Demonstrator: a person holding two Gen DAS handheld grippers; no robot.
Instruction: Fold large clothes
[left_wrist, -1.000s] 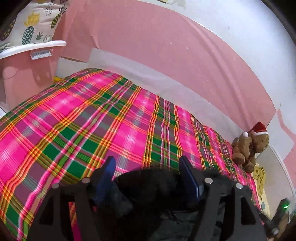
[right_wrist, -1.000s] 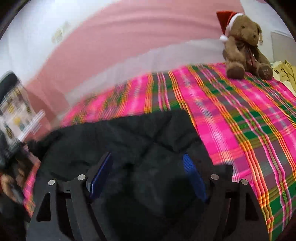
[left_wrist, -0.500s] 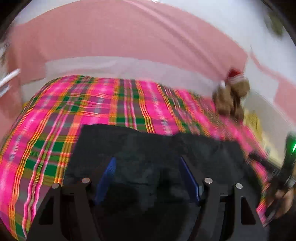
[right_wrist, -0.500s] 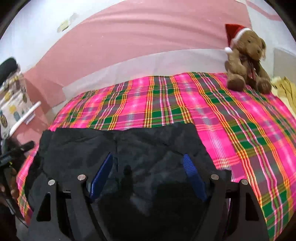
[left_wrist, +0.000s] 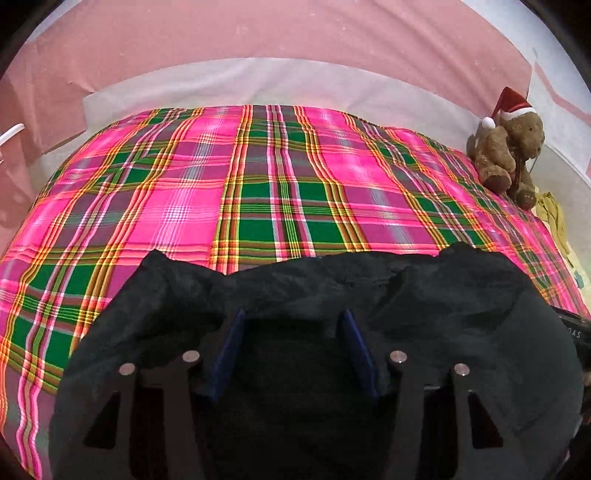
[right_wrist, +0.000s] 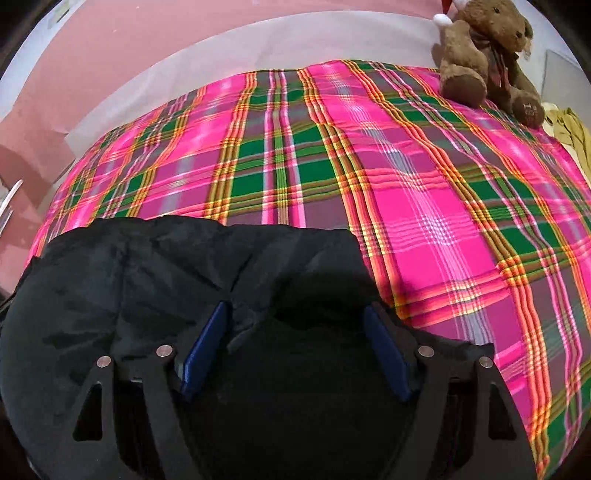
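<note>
A large black garment (left_wrist: 424, 302) lies on the near part of a bed covered with a pink and green plaid sheet (left_wrist: 280, 184). It also shows in the right wrist view (right_wrist: 147, 273), with the plaid sheet (right_wrist: 424, 184) beyond it. My left gripper (left_wrist: 293, 325) is open, its blue pads (left_wrist: 231, 347) spread over the black cloth. My right gripper (right_wrist: 295, 317) is open too, blue pads (right_wrist: 205, 343) wide apart above the garment's right part. Neither holds the cloth.
A brown teddy bear with a Santa hat (left_wrist: 508, 147) sits at the bed's far right corner, also in the right wrist view (right_wrist: 484, 55). Yellow cloth (left_wrist: 554, 218) lies beside it. A pink and white wall (left_wrist: 258, 48) backs the bed.
The black garment was carried onto the bed and spread flat. The left gripper swung right to face the far wall. Both grippers stay wide over the cloth.
</note>
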